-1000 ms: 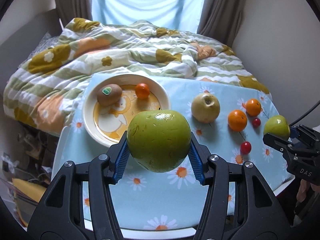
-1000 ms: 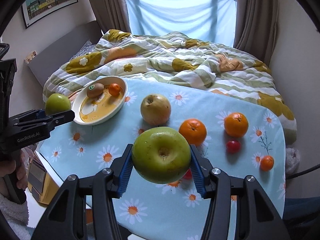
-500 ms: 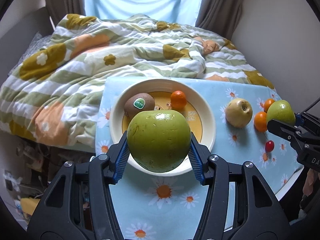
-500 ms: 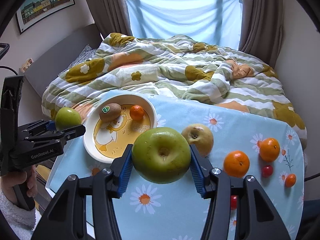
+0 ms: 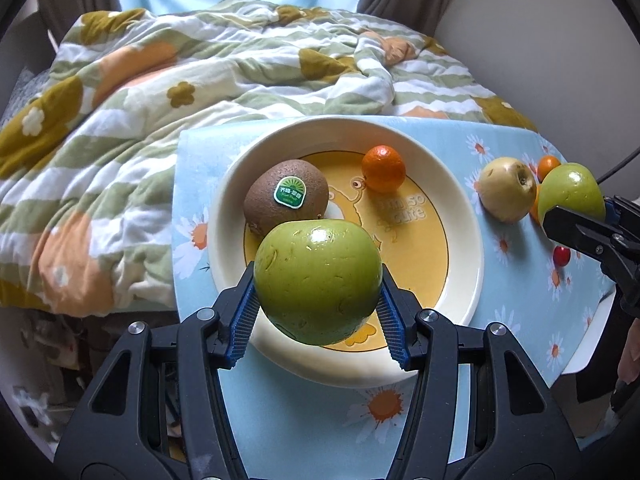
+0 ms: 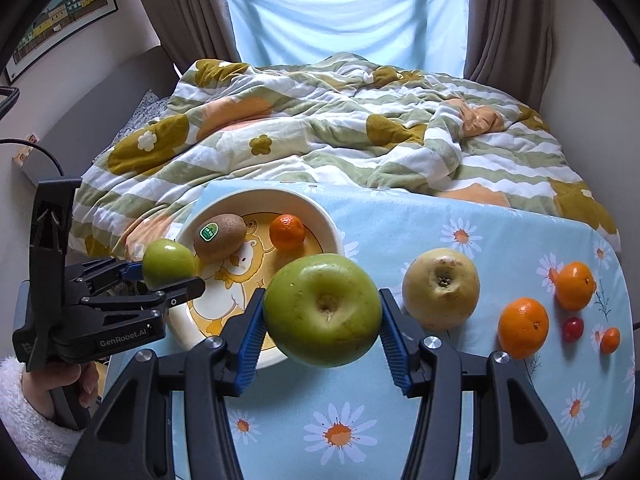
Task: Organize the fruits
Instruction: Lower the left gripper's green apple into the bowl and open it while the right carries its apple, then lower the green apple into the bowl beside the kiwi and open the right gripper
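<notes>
Two green apples are in play, one per gripper. Left gripper (image 5: 318,304) is clamped on a green apple (image 5: 318,280), held above the near rim of the cream plate (image 5: 460,216). On the plate: a kiwi (image 5: 286,196) with a green sticker at left, a small mandarin (image 5: 383,168) at right, apart from each other. Right gripper (image 6: 322,320) grips a second green apple (image 6: 322,310), stem dimple facing the camera, over the daisy tablecloth (image 6: 400,432) just right of the plate. Further right on the cloth: yellow apple (image 6: 440,288), orange (image 6: 523,327), another orange (image 6: 575,285), red cherry tomato (image 6: 573,329), tiny orange fruit (image 6: 610,340). Floral quilt (image 6: 320,128) lies behind.
</notes>
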The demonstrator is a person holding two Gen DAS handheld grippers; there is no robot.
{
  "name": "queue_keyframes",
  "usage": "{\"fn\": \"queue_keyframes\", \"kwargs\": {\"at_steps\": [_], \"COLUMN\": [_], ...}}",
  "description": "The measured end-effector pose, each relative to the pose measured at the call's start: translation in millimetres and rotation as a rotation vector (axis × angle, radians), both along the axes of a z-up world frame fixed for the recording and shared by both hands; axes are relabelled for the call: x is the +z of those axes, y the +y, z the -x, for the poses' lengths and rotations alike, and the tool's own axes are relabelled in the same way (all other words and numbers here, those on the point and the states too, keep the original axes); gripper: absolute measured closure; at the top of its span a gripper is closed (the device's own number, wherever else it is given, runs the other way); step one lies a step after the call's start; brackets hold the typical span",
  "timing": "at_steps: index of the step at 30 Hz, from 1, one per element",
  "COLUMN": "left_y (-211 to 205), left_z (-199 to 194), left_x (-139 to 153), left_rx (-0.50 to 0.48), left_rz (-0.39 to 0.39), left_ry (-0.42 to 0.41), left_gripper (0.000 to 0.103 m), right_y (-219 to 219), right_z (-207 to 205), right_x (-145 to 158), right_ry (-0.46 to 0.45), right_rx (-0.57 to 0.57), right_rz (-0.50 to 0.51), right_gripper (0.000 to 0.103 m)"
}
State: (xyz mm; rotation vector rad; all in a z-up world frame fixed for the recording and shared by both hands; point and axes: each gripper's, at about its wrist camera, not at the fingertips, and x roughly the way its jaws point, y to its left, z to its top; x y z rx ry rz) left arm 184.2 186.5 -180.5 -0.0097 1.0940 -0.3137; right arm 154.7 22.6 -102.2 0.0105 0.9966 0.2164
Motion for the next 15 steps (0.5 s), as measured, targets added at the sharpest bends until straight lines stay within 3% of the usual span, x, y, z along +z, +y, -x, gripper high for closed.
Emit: {"fn": "queue_keyframes", "kwargs": {"at_steps": [5,7,8,9,15], "left_y": [0,0,-1,-1,2], "left_z": [-4,-4,-3,-3,0], "left_x": [-6,-2,0,5,17], "left_rx": [-0.039,-0.053,-0.056,-0.058,-0.067], "left_rz": [-0.015,-0.020,-0.029,-0.034,-0.011], "left_ry": [0.004,-0.021,-0.039,-0.061,-0.086], "left_gripper": [0.041,0.025,0.004,0.000,0.000], "right_y": [4,5,5,6,8], "right_z": [0,0,-1,0,0], "right_x": [-5,-5,-5,-5,1], "right_ry": [0.009,0.010,0.010,0.011,0.008], "right_rx": [-0.036,-0.049,-0.055,-0.059,-0.061], "right_rz": [0.000,0.001,0.002,0.004,0.022], "right_gripper": [0.054,0.054,0.054,0.054,0.054]}}
